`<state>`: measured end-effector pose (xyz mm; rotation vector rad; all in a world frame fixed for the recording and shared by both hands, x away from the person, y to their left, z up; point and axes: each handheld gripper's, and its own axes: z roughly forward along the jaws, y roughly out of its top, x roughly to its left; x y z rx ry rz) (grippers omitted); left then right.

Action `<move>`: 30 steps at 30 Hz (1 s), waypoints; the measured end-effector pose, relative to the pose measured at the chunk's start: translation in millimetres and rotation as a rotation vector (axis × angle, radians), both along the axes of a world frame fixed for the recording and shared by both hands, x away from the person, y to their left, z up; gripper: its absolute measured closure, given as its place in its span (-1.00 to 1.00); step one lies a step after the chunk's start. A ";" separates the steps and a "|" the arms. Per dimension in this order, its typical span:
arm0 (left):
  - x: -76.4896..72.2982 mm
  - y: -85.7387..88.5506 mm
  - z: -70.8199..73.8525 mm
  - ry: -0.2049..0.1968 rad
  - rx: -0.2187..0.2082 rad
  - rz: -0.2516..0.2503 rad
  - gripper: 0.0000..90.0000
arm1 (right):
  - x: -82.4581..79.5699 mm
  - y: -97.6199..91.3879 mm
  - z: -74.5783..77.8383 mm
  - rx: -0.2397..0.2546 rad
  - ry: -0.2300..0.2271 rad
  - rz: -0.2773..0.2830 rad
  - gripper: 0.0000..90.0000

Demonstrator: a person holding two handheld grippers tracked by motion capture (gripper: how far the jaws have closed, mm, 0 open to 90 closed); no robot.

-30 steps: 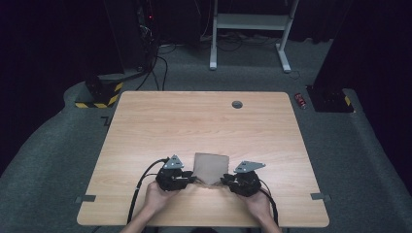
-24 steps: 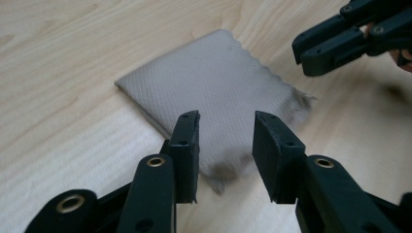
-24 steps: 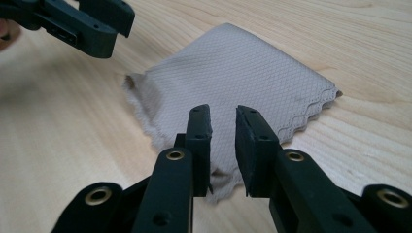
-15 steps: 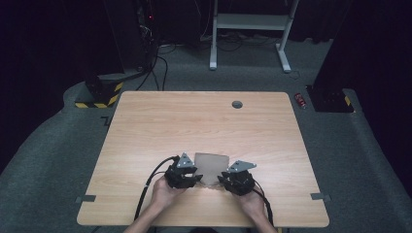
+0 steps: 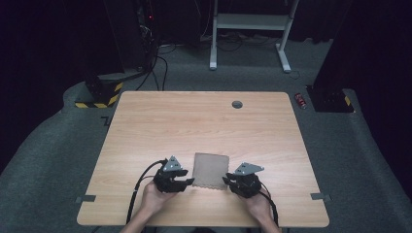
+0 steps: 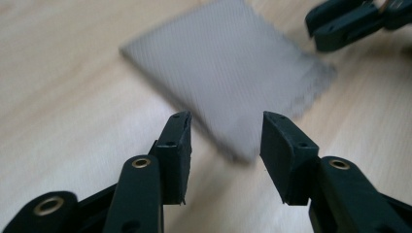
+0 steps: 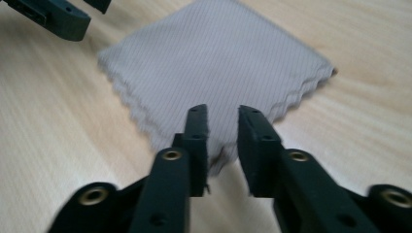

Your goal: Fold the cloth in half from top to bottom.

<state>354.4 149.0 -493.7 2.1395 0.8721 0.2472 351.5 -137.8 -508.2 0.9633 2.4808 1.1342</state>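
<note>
A grey folded cloth (image 5: 211, 170) with scalloped edges lies flat on the wooden table (image 5: 204, 126), near its front edge. My left gripper (image 5: 188, 183) sits at the cloth's near left corner. In the left gripper view the cloth (image 6: 228, 73) has its corner on the table between the jaws, untouched; the left gripper (image 6: 226, 141) has just been opening. My right gripper (image 5: 227, 180) is at the near right corner. Its jaws have just been closing to a narrow gap over the corner of the cloth (image 7: 214, 63); the pads of the right gripper (image 7: 222, 131) still stand apart.
A round cable hole (image 5: 237, 104) sits near the table's far edge. Grey tape marks (image 5: 85, 198) lie by the front corners. Beyond the table are a white desk frame (image 5: 248, 22), floor cables (image 5: 155, 63) and a small red object (image 5: 301, 100) on the carpet.
Both hands have stayed at the cloth's near corners. The left gripper's jaws stand wider apart than before. The cloth has not shifted.
</note>
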 end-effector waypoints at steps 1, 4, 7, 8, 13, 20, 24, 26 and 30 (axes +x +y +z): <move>6.7 -5.8 2.1 -0.012 0.003 -0.001 0.21 | 4.3 1.6 1.7 -0.003 -0.002 -0.005 0.75; 23.0 -22.2 -0.1 -0.025 0.006 0.008 0.20 | 23.5 7.2 2.7 0.010 0.010 -0.049 0.87; 37.1 -33.0 -8.9 -0.013 0.010 0.038 0.20 | 45.8 13.7 2.2 0.024 0.022 -0.102 0.90; 40.3 -34.0 -12.9 -0.007 0.025 0.053 0.20 | 49.7 15.6 1.7 0.025 0.020 -0.114 0.89; 38.8 -28.2 -20.5 -0.011 0.099 0.068 0.19 | 69.8 19.0 -9.8 -0.005 0.056 -0.172 0.84; 28.5 -7.7 -19.4 -0.011 0.036 0.098 0.12 | 63.1 4.8 -3.6 0.007 0.026 -0.196 0.66; 21.1 8.3 -12.8 -0.013 -0.032 0.127 0.08 | 53.8 -10.5 0.7 0.033 0.013 -0.216 0.57; 18.3 17.7 -11.0 -0.025 -0.043 0.153 0.06 | 48.2 -19.4 1.7 0.043 0.012 -0.229 0.52; 14.3 37.0 -11.4 -0.034 -0.065 0.220 0.06 | 39.3 -34.3 1.8 0.045 0.013 -0.251 0.45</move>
